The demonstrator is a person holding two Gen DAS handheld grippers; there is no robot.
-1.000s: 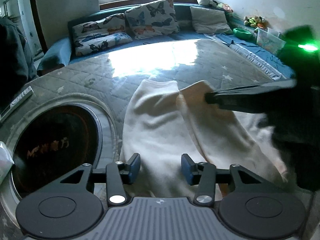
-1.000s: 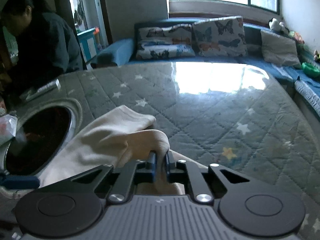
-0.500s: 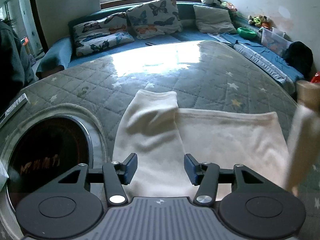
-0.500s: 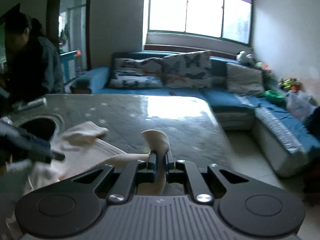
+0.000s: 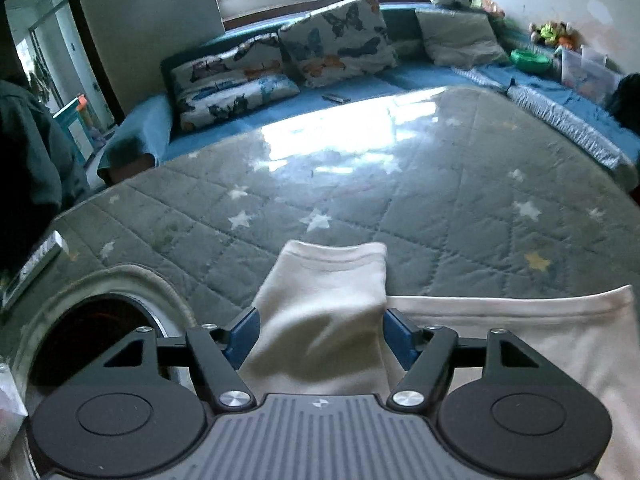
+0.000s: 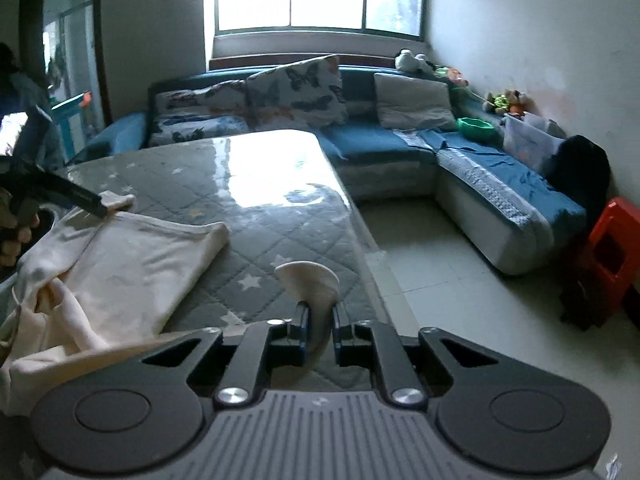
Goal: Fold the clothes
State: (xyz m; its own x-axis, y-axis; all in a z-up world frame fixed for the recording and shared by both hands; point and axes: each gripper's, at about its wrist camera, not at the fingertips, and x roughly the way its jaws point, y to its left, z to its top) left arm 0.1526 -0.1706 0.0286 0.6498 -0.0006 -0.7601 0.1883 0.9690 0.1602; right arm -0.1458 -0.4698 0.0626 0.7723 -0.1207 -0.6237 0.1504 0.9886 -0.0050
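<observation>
A cream garment (image 5: pixel 500 344) lies spread on the grey quilted table cover (image 5: pixel 440 208). One sleeve or leg end (image 5: pixel 324 308) points away from me, between the wide-open fingers of my left gripper (image 5: pixel 320 338). In the right wrist view the garment (image 6: pixel 132 256) lies at the left, and my right gripper (image 6: pixel 318 322) is shut on a cuff of it (image 6: pixel 312 284), held up near the table's right edge. The left gripper (image 6: pixel 92 204) shows as a dark finger over the far sleeve end.
A round dark opening (image 5: pixel 92 340) sits in the table at the left. A blue corner sofa (image 6: pixel 480 168) with butterfly pillows (image 5: pixel 332 40) wraps the far side and right. A red stool (image 6: pixel 612 240) stands on the tiled floor. A person (image 5: pixel 24 152) stands at the left.
My right gripper has pulled the cuff out to the right, unfolding the garment flat across the table. My left gripper has moved forward over the other sleeve end and stays open.
</observation>
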